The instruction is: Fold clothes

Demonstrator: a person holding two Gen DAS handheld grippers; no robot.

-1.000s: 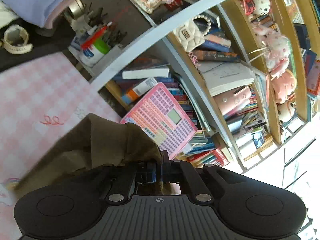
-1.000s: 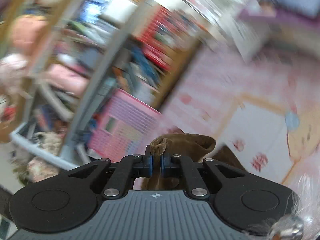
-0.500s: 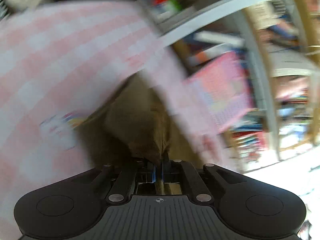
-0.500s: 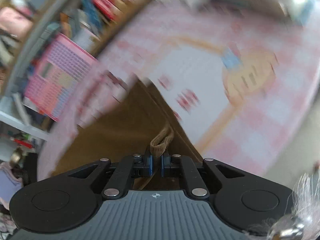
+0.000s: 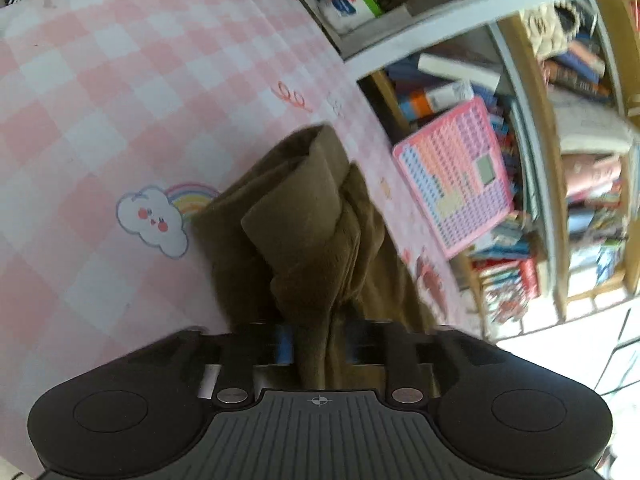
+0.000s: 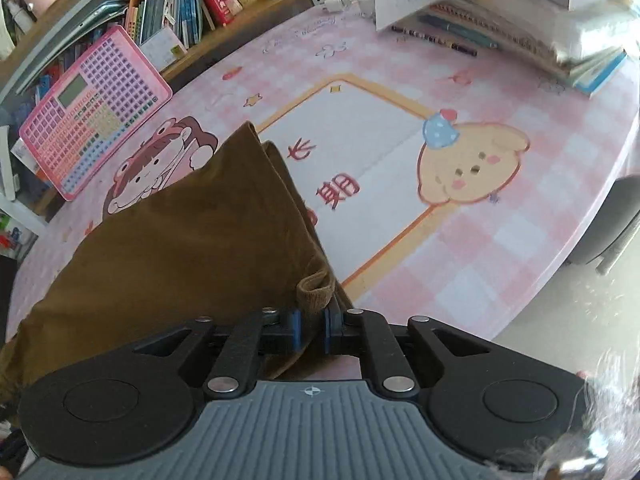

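Observation:
A brown garment (image 5: 304, 216) lies bunched on the pink checked table mat (image 5: 100, 100). My left gripper (image 5: 318, 346) has its jaws parted, with a fold of the brown cloth running loosely between them. In the right wrist view the same brown garment (image 6: 192, 236) spreads flat over the mat (image 6: 500, 240). My right gripper (image 6: 311, 330) has its jaws slightly apart around a rolled cloth edge at the garment's near corner.
A pink toy keyboard (image 6: 92, 112) leans against the bookshelf at the table's far edge; it also shows in the left wrist view (image 5: 456, 176). Stacked books and papers (image 6: 520, 12) sit at the far right. The table's rounded edge (image 6: 592, 216) drops to the floor.
Both grippers swung down from facing the bookshelf to the table. The garment now rests on the mat. Both grippers' jaws have parted from their tight pinch on the cloth.

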